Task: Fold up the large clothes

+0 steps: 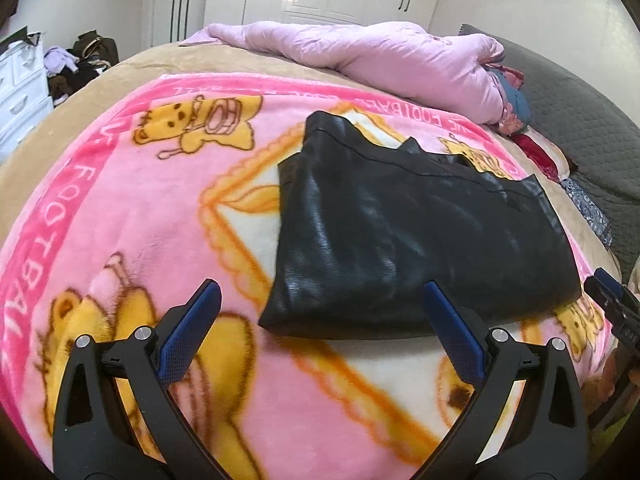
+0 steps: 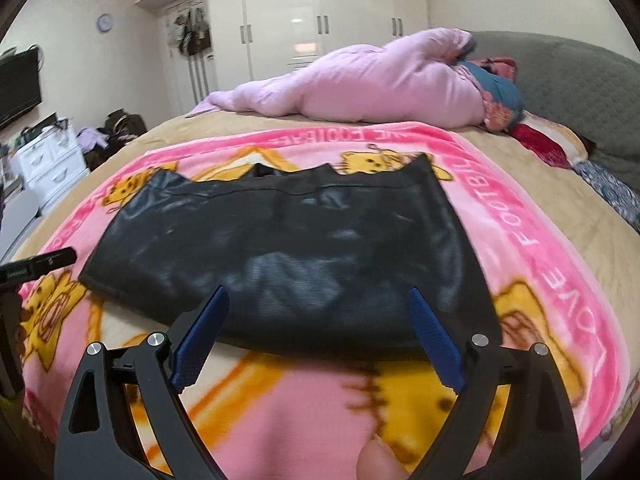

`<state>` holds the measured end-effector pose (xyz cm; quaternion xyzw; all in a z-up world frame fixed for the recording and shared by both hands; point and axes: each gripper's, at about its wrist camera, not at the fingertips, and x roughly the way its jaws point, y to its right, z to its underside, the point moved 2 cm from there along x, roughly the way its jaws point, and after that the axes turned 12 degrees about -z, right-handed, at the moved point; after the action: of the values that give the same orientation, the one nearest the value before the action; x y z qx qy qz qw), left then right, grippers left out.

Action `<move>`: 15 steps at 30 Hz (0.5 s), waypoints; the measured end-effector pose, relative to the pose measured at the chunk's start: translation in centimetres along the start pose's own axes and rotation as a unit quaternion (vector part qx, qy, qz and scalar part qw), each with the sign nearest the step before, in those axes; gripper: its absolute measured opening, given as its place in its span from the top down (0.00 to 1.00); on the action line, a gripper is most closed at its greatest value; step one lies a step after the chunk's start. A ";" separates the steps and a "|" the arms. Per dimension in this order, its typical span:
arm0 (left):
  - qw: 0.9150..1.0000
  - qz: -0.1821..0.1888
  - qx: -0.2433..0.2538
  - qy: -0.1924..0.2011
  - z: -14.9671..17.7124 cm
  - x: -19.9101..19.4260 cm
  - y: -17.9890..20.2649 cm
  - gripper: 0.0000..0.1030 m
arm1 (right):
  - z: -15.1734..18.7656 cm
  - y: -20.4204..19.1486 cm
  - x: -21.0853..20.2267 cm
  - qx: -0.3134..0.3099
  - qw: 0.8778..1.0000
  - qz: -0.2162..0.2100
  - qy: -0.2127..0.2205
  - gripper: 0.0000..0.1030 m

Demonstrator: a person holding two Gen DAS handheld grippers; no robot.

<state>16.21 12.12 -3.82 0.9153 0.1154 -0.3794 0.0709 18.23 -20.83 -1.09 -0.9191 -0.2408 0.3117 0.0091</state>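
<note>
A black, shiny leather-like garment (image 1: 400,232) lies folded into a flat rectangle on a pink cartoon blanket (image 1: 160,208). It also fills the middle of the right wrist view as the garment (image 2: 288,248). My left gripper (image 1: 322,300) hovers open above the garment's near left corner with nothing between its blue pads. My right gripper (image 2: 318,308) is open over the garment's near edge, its pads apart from the cloth. The right gripper's tip (image 1: 612,300) shows at the right edge of the left wrist view; the left gripper's tip (image 2: 40,266) shows at the left edge of the right wrist view.
A rumpled lilac quilt (image 1: 380,60) lies along the far side of the bed, with a grey headboard (image 1: 580,120) at the right. White wardrobes (image 2: 320,20) stand behind. White drawers (image 2: 52,164) and piled bags sit left of the bed. A fingertip (image 2: 380,460) shows at the bottom.
</note>
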 end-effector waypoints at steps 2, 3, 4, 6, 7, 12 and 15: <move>1.000 -0.001 -0.004 -0.002 0.0 0.1 -0.4 0.08 | -0.1 -1.2 0.4 -0.011 1.000 -0.015 -0.003 0.13; 1.000 -0.001 -0.006 -0.002 0.0 0.1 -0.6 0.08 | -0.1 -1.7 0.5 -0.016 1.000 -0.018 -0.004 0.12; 1.000 -0.001 -0.010 -0.002 -0.1 0.2 -0.9 0.08 | -0.1 -2.1 0.7 -0.020 1.000 -0.020 -0.005 0.12; 1.000 -0.004 -0.018 -0.003 -0.2 0.3 -1.5 0.08 | 0.0 -3.4 1.2 -0.030 0.999 -0.031 -0.010 0.11; 1.000 -0.004 -0.020 -0.003 -0.3 0.3 -1.8 0.08 | 0.1 -3.9 1.4 -0.034 0.999 -0.034 -0.012 0.11; 0.999 -0.006 -0.034 -0.006 -0.6 0.6 -3.0 0.08 | 0.3 -7.1 2.8 -0.069 0.996 -0.050 -0.025 0.11; 0.999 -0.007 -0.040 -0.007 -0.8 0.6 -3.4 0.08 | 0.6 -8.8 3.7 -0.089 0.994 -0.056 -0.034 0.11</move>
<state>16.27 15.63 -3.79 0.9083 0.1369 -0.3811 0.1054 16.64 -11.44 -2.20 -0.8902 -0.3189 0.3191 -0.0633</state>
